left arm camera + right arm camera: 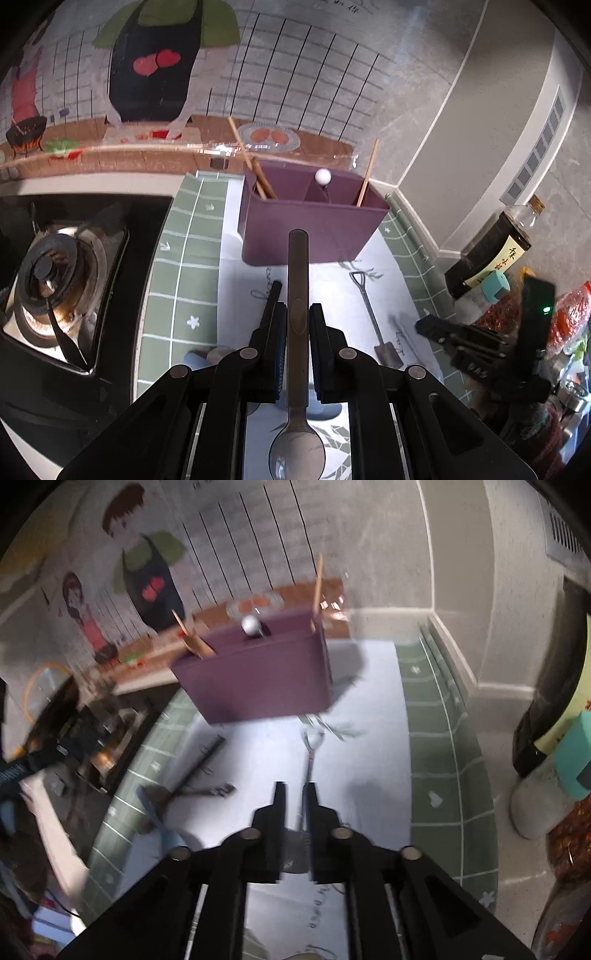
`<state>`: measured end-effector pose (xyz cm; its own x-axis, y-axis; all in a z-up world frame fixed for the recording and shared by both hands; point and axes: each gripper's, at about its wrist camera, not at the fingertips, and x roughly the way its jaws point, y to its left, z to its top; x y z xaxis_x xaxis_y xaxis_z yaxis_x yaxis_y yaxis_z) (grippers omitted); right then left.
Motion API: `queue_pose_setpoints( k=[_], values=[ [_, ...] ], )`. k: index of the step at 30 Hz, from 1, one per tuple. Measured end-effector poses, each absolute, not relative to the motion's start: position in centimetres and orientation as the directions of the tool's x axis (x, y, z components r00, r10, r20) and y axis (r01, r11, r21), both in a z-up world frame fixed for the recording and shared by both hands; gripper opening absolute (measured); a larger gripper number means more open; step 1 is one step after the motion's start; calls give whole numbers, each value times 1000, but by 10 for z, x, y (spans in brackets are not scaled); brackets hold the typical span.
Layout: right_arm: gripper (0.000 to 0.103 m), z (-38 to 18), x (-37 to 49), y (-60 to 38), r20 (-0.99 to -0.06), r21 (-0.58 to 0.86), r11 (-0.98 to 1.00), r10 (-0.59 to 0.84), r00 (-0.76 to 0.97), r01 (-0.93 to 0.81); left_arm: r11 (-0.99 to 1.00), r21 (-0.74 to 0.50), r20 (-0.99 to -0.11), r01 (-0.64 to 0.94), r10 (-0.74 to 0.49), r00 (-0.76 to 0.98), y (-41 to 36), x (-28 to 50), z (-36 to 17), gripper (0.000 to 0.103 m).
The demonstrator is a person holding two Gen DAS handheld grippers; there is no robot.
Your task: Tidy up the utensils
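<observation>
My left gripper (297, 310) is shut on a metal spoon (298, 295), handle pointing forward at the purple utensil holder (306, 229), bowl near the camera. The holder contains wooden chopsticks (255, 166), a white-ball-topped utensil (323, 176) and one more chopstick (367, 173). A small shovel-shaped spoon (373, 317) lies on the mat to the right. In the blurred right wrist view my right gripper (295, 790) has its fingers around the shovel spoon (312, 753), jaws nearly closed on its shaft. The holder (258, 672) stands ahead. The right gripper also shows in the left wrist view (461, 339).
A gas stove burner (51, 273) sits to the left. A green-and-white mat (184, 258) covers the counter. A soy sauce bottle (495, 251), a teal-capped jar (495, 286) and red packets (569, 314) crowd the right. Dark utensils (192, 775) lie left on the mat.
</observation>
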<state>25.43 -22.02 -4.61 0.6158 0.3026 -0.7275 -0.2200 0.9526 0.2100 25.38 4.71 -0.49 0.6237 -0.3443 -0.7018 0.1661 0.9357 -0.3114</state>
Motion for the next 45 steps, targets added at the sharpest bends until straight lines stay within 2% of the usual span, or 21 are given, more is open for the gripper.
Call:
queue_pose_setpoints(
  k=[3, 10, 13, 16, 23, 29, 37, 41, 45],
  values=[
    [19, -66, 263, -216, -762, 230, 943, 329, 557, -241, 933, -327, -709, 153, -349, 612, 51, 254, -13, 12],
    [20, -81, 303, -202, -823, 182, 959, 269, 500, -216, 930, -339, -706, 141, -351, 615, 60, 250, -17, 12],
    [20, -71, 286, -213, -798, 216, 950, 304, 520, -224, 932, -336, -705, 133, -343, 621, 67, 247, -15, 12],
    [26, -72, 261, -219, -788, 210, 944, 317, 528, -254, 929, -354, -708, 109, -342, 618, 73, 248, -19, 12],
    [30, -87, 225, -224, -798, 205, 939, 323, 509, -275, 922, -371, -718, 114, -362, 594, 64, 253, -25, 12],
    [31, -96, 227, -210, -810, 155, 953, 273, 519, -260, 923, -362, -720, 131, -366, 590, 56, 253, -24, 12],
    [36, -98, 234, -178, -821, 3, 966, 150, 551, -259, 925, -363, -728, 110, -355, 586, 60, 251, -30, 12],
    [40, -98, 242, -171, -816, 4, 975, 132, 562, -224, 929, -359, -755, 85, -343, 559, 62, 253, -40, 12],
    [38, -99, 246, -167, -813, -24, 976, 106, 573, -215, 925, -375, -763, 64, -347, 545, 65, 255, -52, 15]
  ],
)
